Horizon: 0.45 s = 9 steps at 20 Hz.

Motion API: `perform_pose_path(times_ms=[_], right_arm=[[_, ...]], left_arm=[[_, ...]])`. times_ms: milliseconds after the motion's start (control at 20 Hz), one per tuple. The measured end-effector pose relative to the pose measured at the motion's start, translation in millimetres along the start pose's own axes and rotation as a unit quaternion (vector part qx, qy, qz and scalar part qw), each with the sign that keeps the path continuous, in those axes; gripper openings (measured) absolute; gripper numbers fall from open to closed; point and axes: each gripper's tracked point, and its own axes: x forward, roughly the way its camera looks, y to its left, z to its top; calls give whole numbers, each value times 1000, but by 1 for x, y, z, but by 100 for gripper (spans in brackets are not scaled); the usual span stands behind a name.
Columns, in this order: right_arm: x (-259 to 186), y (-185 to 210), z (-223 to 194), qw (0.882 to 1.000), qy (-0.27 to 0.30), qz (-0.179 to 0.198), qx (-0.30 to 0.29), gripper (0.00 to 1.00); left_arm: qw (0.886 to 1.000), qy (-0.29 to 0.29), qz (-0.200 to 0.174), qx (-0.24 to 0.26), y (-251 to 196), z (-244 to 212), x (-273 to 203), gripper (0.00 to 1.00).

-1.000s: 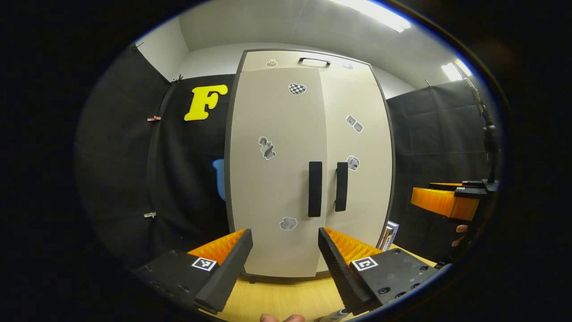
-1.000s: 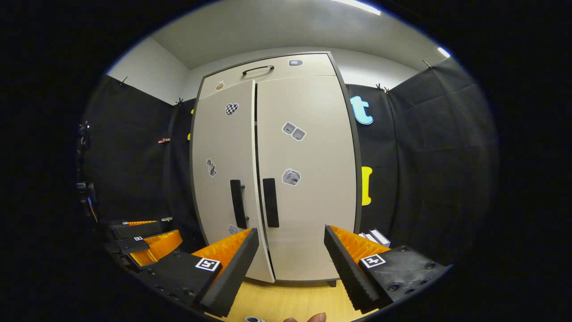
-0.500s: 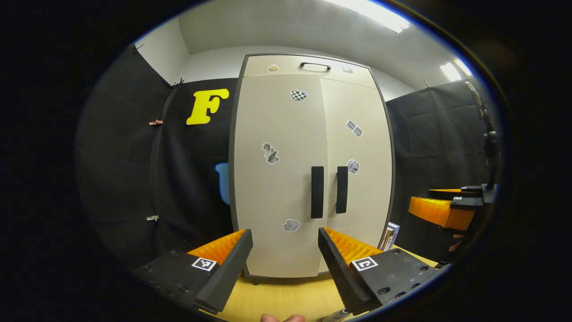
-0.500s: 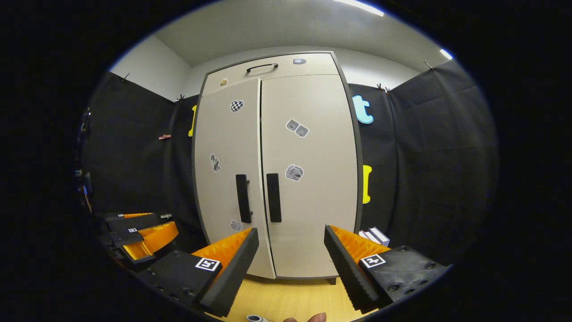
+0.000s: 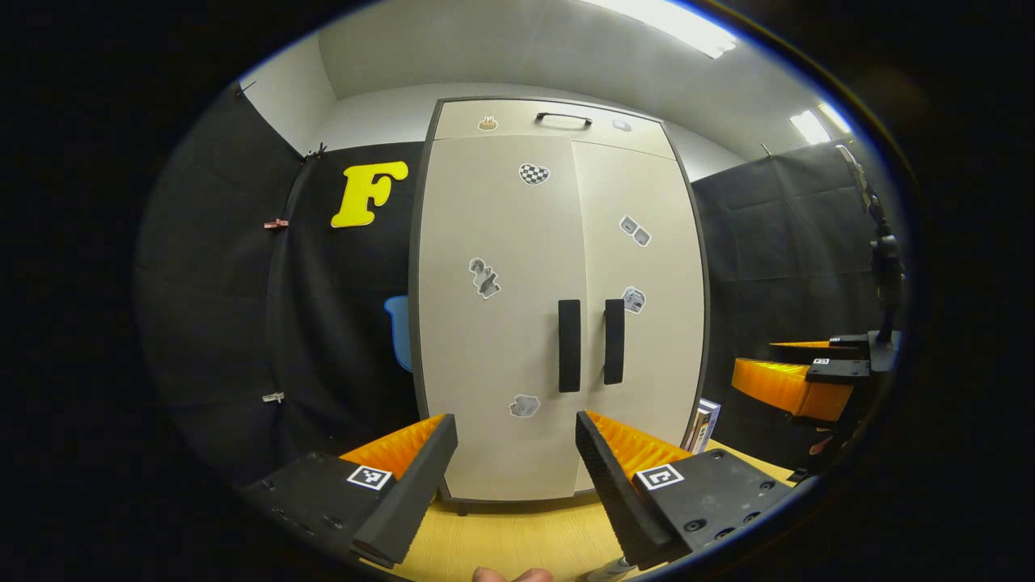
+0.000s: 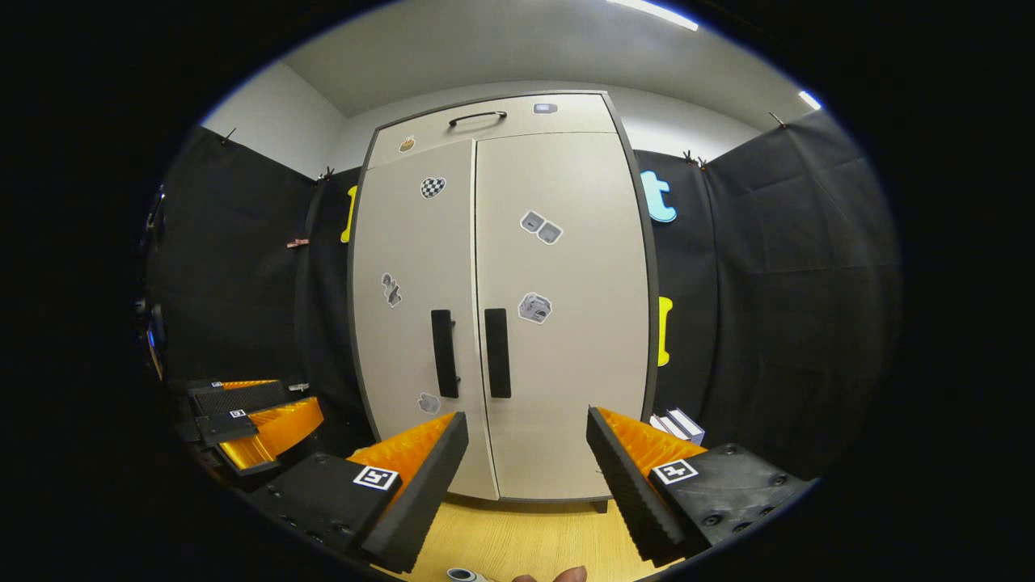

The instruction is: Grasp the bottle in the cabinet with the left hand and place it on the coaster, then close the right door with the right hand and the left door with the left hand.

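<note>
At the bottom of the left gripper view, the left gripper stands wide apart with nothing between its fingers; the right gripper is spread the same way and just as empty. Beyond both, on the wooden table, the cabinet has its left door and right door shut, handles side by side (the bottle's whereabouts cannot be told).
</note>
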Motion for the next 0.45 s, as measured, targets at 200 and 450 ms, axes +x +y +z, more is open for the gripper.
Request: perform_pose_path(times_ms=[200, 450], right_arm=[[-1, 0, -2, 1000, 2, -1, -2, 98], [2, -1, -1, 1000, 3, -2, -1, 98]], left_arm=[[1000, 1, -1, -1, 0, 0, 1, 94], [1000, 4, 1, -5, 3, -2, 4, 94]])
